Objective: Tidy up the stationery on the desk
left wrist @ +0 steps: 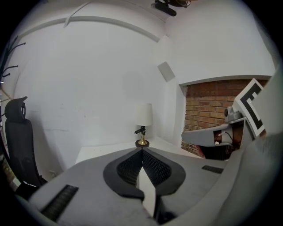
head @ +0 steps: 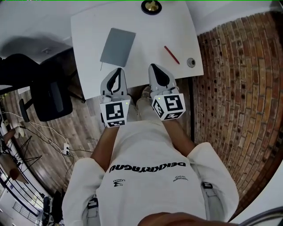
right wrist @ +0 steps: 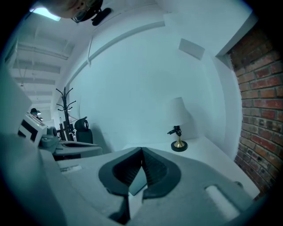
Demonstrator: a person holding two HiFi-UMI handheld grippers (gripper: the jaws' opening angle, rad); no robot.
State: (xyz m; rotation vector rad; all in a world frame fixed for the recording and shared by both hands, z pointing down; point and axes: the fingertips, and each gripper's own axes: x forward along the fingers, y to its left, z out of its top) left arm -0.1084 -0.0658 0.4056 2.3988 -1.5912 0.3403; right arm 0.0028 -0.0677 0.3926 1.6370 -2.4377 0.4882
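Item one, far left: I see a black office chair (head: 48, 95) on the wooden floor (head: 84, 128), beside the white desk (head: 88, 35).

Item two: a grey notebook (head: 117, 47) lies flat on the desk's left half, slightly askew, with nothing holding it.

Item three: the left gripper (head: 117, 70) is over the desk's near edge, its tips close to the notebook's near side. In its own view I read the jaws pressed together with nothing between them.

Item four: a lamp (head: 151, 6) stands on a dark round base at the desk's far edge, ahead of both grippers.

Item five: the right gripper (head: 154, 67) is beside the left one, also over the near edge. Its jaws are clenched tip to tip on nothing.

Item six: a red pen (head: 172, 54) lies diagonally on the desk's right half, apart from the right gripper.

Item seven: a small round grey object (head: 191, 62) sits near the desk's right edge. I cannot tell what it is.

Far right: a brick wall (head: 239, 88).
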